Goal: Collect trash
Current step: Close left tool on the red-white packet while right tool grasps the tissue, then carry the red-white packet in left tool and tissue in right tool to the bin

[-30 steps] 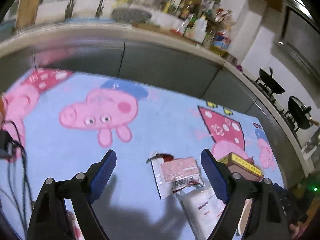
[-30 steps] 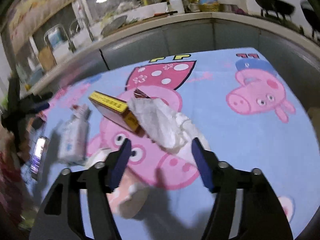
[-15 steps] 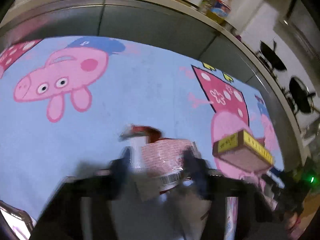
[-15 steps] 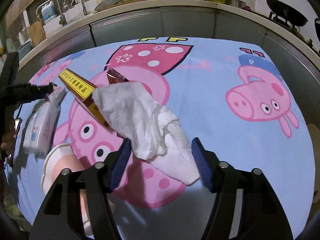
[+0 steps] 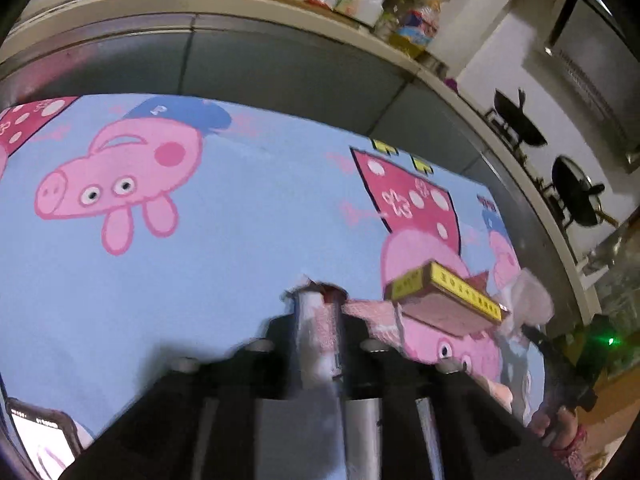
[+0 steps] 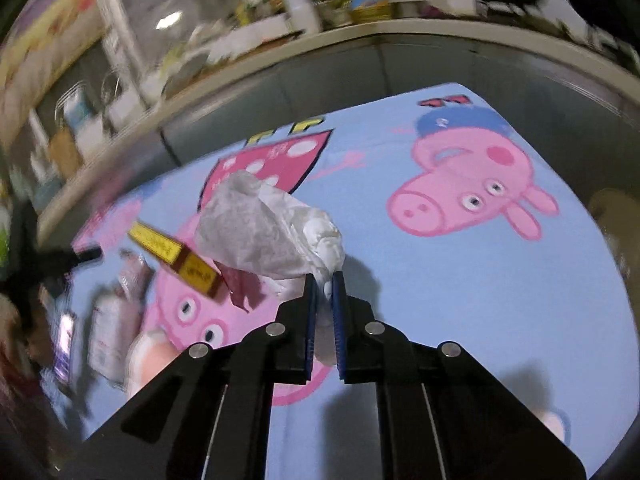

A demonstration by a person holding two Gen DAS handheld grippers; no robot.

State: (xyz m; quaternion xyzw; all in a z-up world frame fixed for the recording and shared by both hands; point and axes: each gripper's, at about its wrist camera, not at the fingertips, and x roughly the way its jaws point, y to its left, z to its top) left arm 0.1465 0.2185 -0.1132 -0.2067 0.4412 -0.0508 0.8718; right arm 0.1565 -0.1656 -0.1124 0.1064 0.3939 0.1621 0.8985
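My left gripper is shut on a pink and white snack wrapper, which stands up between the blurred fingers over the blue cartoon tablecloth. My right gripper is shut on a crumpled white tissue and holds it above the cloth. A yellow and brown box lies right of the left gripper; it also shows in the right wrist view, with a dark red wrapper scrap beside it.
A white packet and a phone lie at the left of the cloth. Another phone sits at the near left corner. A grey counter front runs behind the table. Woks hang at right.
Both grippers have closed: the left on the snack wrapper, the right on the tissue, which is now lifted off the cloth. Both views have shifted and are blurred by motion.
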